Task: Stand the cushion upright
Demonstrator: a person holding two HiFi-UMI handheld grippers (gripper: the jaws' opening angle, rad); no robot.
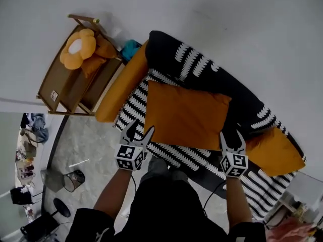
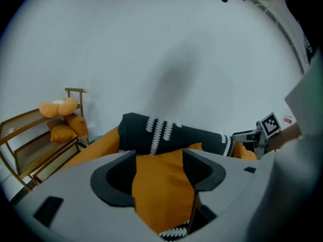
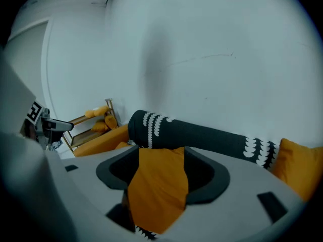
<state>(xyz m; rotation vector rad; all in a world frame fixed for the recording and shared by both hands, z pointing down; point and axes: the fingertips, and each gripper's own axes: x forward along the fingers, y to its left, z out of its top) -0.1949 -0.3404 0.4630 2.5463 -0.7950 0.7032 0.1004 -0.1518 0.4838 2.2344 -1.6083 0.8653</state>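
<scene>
Between two hand-held grippers (image 1: pixel 140 130) (image 1: pixel 232 138), one orange cushion (image 1: pixel 184 112)

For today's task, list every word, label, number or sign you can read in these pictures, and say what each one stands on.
No words or numbers are readable.
The label on the wooden rack: too small to read.
The left tongs and right tongs carry black-and-white square patterns, no letters.

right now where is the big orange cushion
Head view, centre: the orange cushion lies on the patterned sofa seat before the black bolster, its near corners by the left tongs and right tongs.
</scene>
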